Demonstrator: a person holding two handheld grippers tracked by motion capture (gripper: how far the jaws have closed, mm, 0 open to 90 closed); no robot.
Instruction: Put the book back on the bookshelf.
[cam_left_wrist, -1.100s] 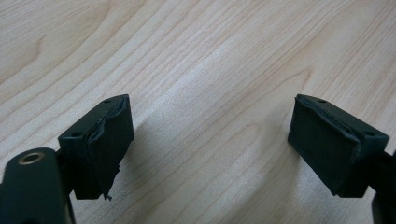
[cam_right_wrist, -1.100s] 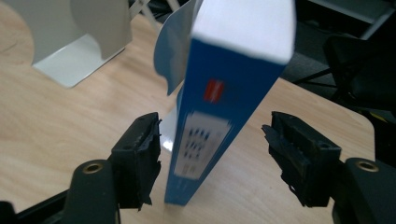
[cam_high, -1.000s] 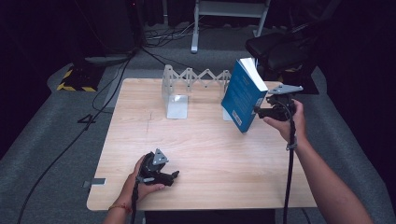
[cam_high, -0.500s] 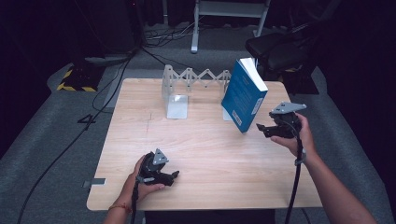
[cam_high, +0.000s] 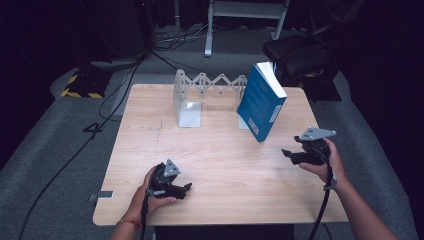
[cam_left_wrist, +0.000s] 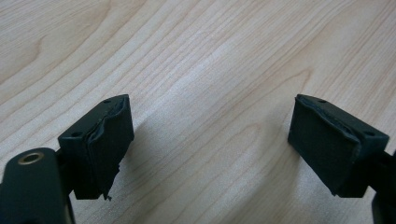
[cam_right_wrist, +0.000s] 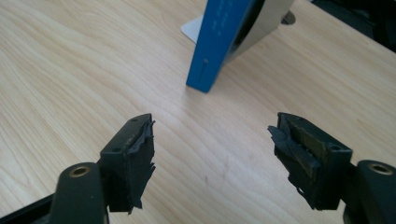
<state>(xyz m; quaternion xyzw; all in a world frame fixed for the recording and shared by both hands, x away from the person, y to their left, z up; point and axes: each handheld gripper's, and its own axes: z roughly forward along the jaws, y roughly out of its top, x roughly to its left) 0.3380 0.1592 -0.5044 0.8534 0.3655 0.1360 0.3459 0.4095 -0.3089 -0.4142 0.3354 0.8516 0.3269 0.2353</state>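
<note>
Withdrawn from the blue book (cam_high: 261, 102), which leans tilted against the rack's right bookend (cam_right_wrist: 196, 29), the right gripper (cam_high: 289, 155) has just been opening, empty; left gripper (cam_high: 186, 189) rests wide, empty; placement judged done, next retreat clear.

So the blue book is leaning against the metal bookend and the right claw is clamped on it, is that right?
Not quite. The blue book does lean against the metal bookend, but the right claw is not clamped on it. The high view shows it apart from the book, and the right gripper view shows its jaws open with nothing between them.
</note>
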